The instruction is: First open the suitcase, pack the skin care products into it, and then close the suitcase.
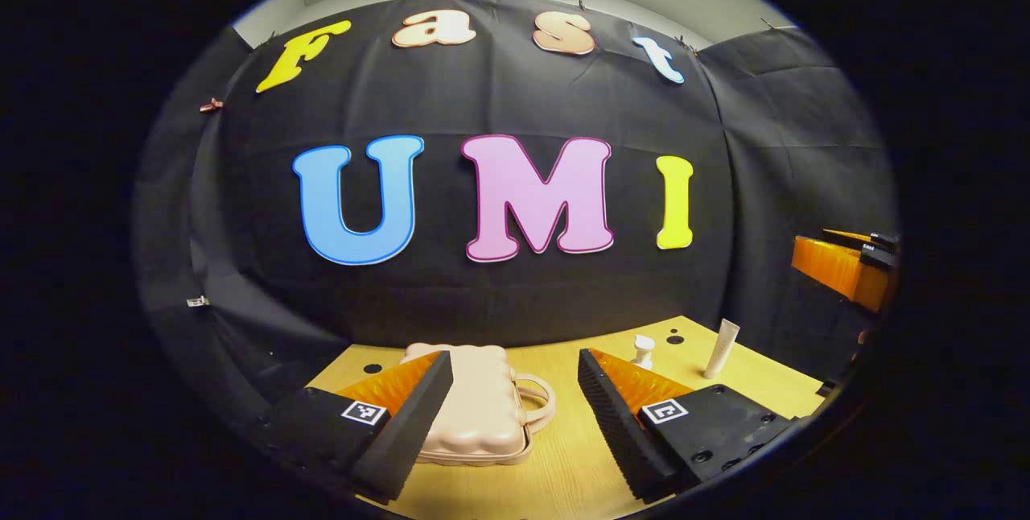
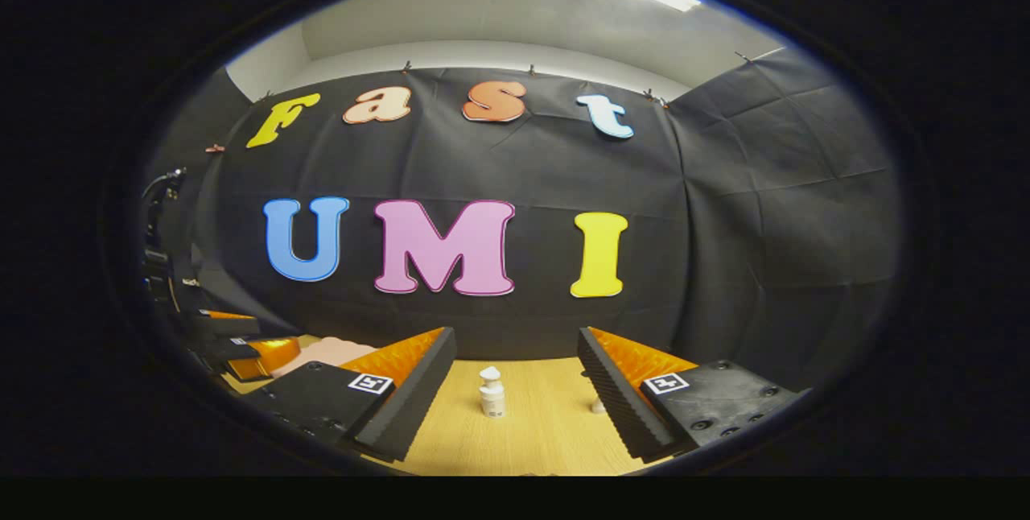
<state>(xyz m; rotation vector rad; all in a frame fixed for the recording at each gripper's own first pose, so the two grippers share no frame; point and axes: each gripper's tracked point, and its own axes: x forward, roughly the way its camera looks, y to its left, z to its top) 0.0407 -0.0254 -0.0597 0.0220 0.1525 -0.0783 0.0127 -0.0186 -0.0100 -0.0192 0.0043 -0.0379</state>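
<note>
A small pale pink suitcase (image 1: 475, 407) with a wavy edge and a handle lies closed on the wooden table (image 1: 563, 464). My left gripper (image 1: 515, 367) hangs open just above and in front of it, the case partly behind its left finger. To the right stand a small white pump bottle (image 1: 642, 351) and an upright white tube (image 1: 722, 348). In the right gripper view the pump bottle (image 2: 492, 392) stands between the fingers of my open right gripper (image 2: 517, 343), farther off. A corner of the suitcase (image 2: 326, 352) shows at the left there, beside the left gripper (image 2: 233, 343).
The right gripper (image 1: 849, 262) shows at the right edge of the left gripper view, held above the table. Dark round holes (image 1: 674, 337) dot the tabletop near the back. The black cloth wall closes off the table's far side.
</note>
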